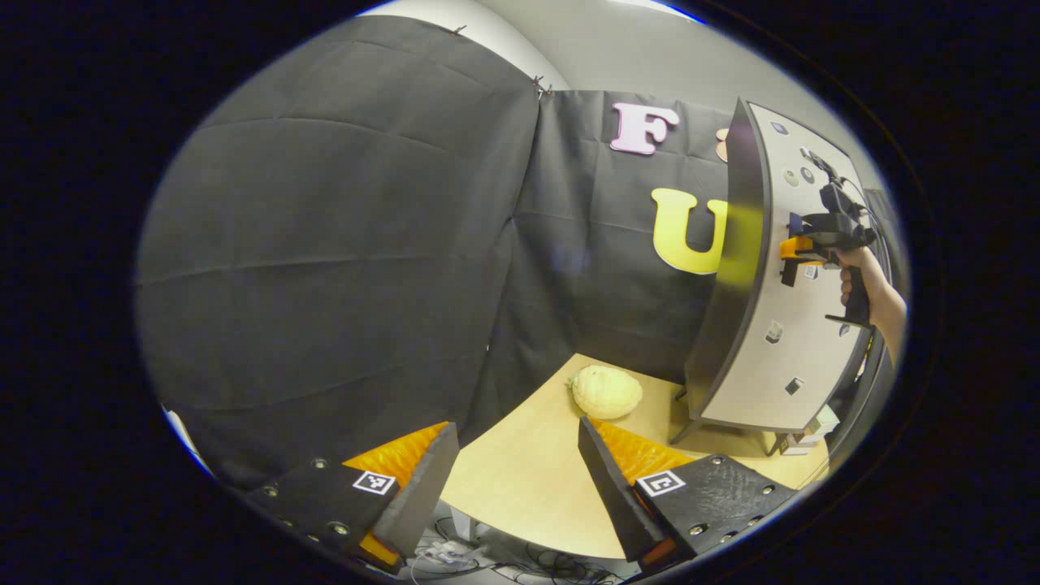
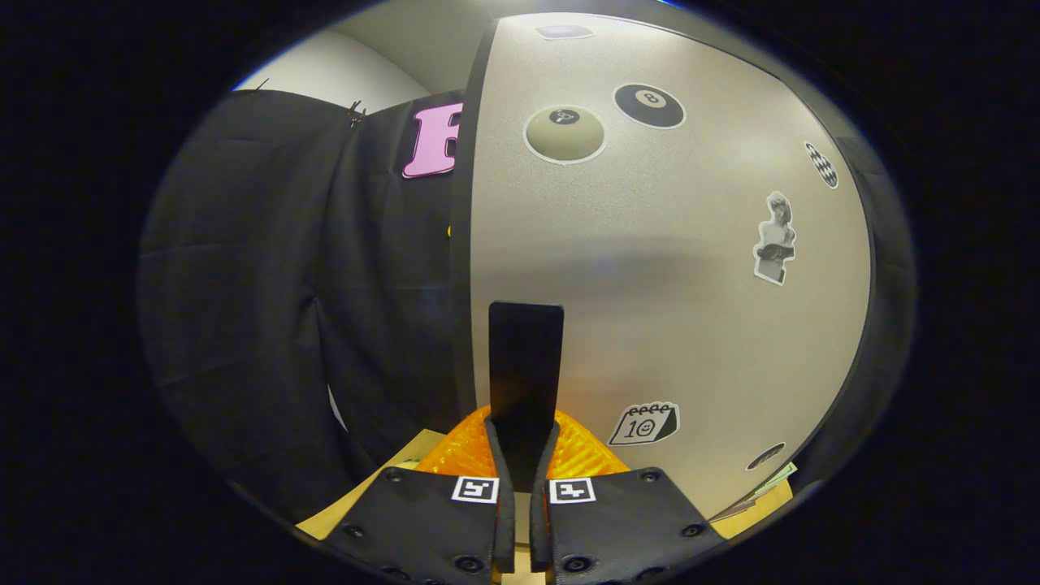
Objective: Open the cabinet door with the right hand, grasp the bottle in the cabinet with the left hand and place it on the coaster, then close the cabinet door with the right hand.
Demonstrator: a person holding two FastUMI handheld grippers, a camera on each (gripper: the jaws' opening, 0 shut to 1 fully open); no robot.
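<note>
1. Cabinet door [image 2: 666,268]: we find the right gripper [image 2: 522,479] closed, jaws clamped on the door's dark handle [image 2: 526,374].
2. Left gripper [image 1: 516,479]: jaws apart, holding nothing, low over the table [image 1: 528,479], well left of the door [image 1: 772,325].
3. Left gripper view adds a pale round object [image 1: 606,391] on the table and a hand [image 1: 865,284] holding the right gripper [image 1: 800,252] at the door.
4. Right gripper view adds stickers on the door face.

A staged recording booth: black cloth wall [image 1: 325,244], wooden table [image 1: 528,479], sticker-covered cabinet door [image 2: 650,268].
</note>
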